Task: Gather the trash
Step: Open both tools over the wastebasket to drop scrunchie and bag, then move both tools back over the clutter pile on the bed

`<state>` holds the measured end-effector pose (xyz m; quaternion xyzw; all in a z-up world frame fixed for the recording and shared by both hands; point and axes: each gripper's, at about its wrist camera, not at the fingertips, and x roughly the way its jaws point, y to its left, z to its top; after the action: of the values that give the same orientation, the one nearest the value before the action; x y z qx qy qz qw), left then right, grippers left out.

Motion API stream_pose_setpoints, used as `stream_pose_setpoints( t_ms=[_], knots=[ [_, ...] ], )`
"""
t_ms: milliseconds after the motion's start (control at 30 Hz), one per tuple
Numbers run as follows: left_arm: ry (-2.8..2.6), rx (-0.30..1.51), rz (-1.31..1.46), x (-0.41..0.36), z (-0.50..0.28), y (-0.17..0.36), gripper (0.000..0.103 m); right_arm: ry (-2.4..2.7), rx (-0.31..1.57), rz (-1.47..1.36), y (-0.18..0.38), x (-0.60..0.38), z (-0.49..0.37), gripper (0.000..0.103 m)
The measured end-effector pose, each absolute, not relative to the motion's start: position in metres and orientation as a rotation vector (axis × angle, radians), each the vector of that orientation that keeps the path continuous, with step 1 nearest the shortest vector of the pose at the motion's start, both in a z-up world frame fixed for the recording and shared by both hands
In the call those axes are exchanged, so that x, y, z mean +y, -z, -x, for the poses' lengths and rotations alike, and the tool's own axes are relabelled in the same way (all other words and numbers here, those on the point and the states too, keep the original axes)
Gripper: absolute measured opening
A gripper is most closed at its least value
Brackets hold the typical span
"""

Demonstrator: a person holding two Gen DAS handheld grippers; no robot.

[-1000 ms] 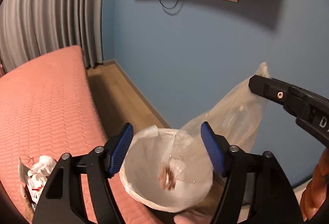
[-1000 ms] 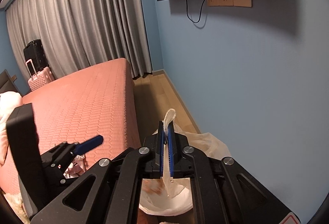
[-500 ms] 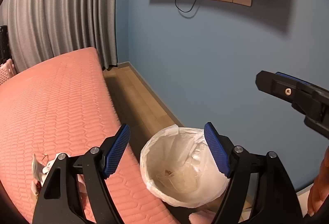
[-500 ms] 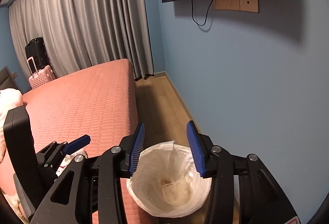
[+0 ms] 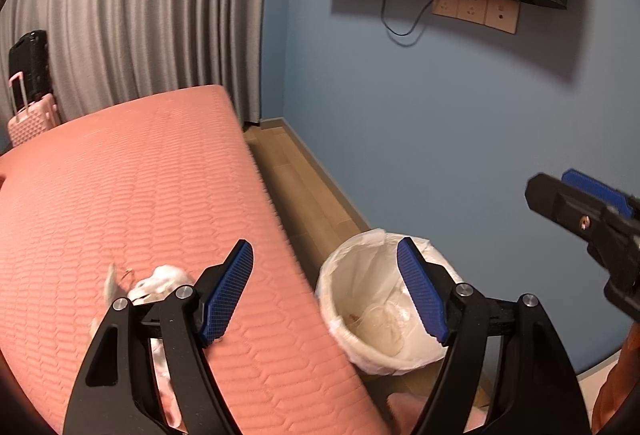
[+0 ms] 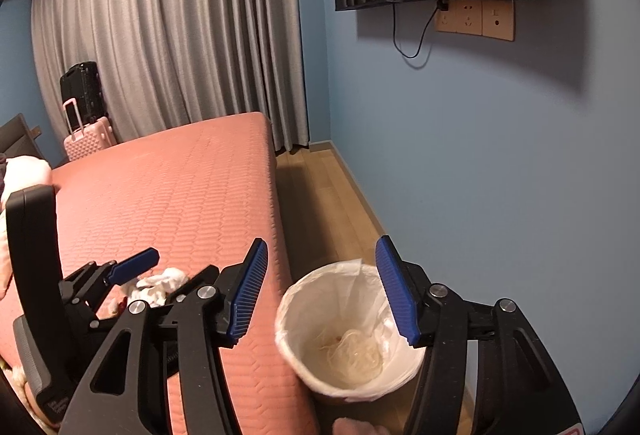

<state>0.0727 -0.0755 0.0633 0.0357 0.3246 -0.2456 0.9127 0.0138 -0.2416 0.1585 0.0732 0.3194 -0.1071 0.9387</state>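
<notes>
Blue walls and grey curtains (image 6: 168, 47) frame a pink bed (image 5: 132, 195). Crumpled white trash (image 5: 160, 281) lies on the bed near its edge, behind the left tongs (image 5: 326, 293), whose jaws stand apart. Beside the bed, a lined bin (image 6: 348, 335) holds a clear bag; the right tongs (image 6: 322, 291) gape above it.

The bed (image 5: 152, 187) is wearing a soft pink cloth cover that is looking bumpy and matt, and the crumpled white paper trash (image 5: 160, 281) on it is looking wrinkly. The bin (image 6: 352, 335) is holding a thin, see-through plastic bag that is shining a little, and the floor (image 6: 320, 191) is showing smooth wood. The left gripper (image 5: 324, 293) and right gripper (image 6: 320, 295) are showing black matt plastic, blue ridged rubbery pads (image 5: 420, 299) and shiny metal screws.
</notes>
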Motion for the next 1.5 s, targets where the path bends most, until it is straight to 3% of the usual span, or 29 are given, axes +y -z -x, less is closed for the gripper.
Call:
stream_pose_setpoints(
  t_ms=[467, 567, 800, 1500],
  knots=[
    [0.357, 0.703, -0.012, 0.010, -0.059, -0.049, 0.071, 0.145, 0.734, -0.149, -0.122, -0.166, -0.001, 0.056],
    [0.320, 0.720, -0.002, 0.028, -0.057, -0.041, 0.071, 0.127, 0.753, -0.153, -0.112, -0.148, 0.000, 0.060],
    [0.209, 0.777, -0.006, 0.081, -0.056, -0.011, 0.080, 0.064, 0.820, -0.145, -0.080, -0.101, -0.001, 0.061],
    [0.042, 0.909, 0.035, 0.193, -0.067, 0.067, 0.081, -0.128, 1.010, -0.166, 0.031, 0.013, -0.036, 0.061]
  ],
)
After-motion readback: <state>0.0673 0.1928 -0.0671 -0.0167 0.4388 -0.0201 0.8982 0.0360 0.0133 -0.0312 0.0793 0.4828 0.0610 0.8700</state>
